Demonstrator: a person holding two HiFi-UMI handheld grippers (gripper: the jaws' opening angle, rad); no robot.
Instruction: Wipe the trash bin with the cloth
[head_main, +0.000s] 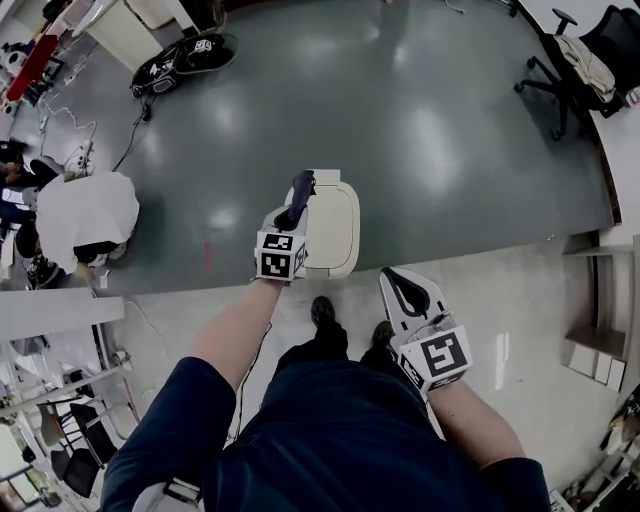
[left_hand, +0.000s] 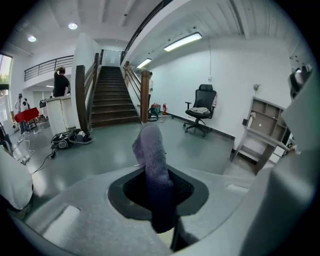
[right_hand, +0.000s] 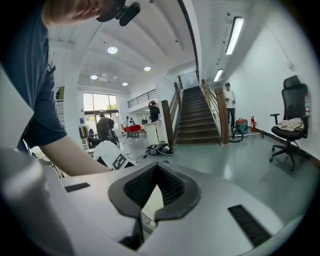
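A cream trash bin (head_main: 340, 232) with a rounded lid stands on the floor just ahead of the person's feet. My left gripper (head_main: 298, 203) hangs over the bin's left edge, shut on a dark purple cloth (head_main: 304, 181). In the left gripper view the cloth (left_hand: 151, 160) sticks up from between the jaws of that gripper (left_hand: 160, 205). My right gripper (head_main: 394, 274) is held lower right of the bin, apart from it, jaws together with nothing in them. In the right gripper view its pads (right_hand: 172, 192) meet at the tip, and the left gripper's marker cube (right_hand: 118, 161) shows beyond.
A black office chair (head_main: 568, 62) stands far right, a low shelf unit (head_main: 598, 345) at the right wall. Cables and a dark bag (head_main: 180, 56) lie far left. A white draped object (head_main: 86, 208) sits left. Stairs (left_hand: 107, 100) rise ahead.
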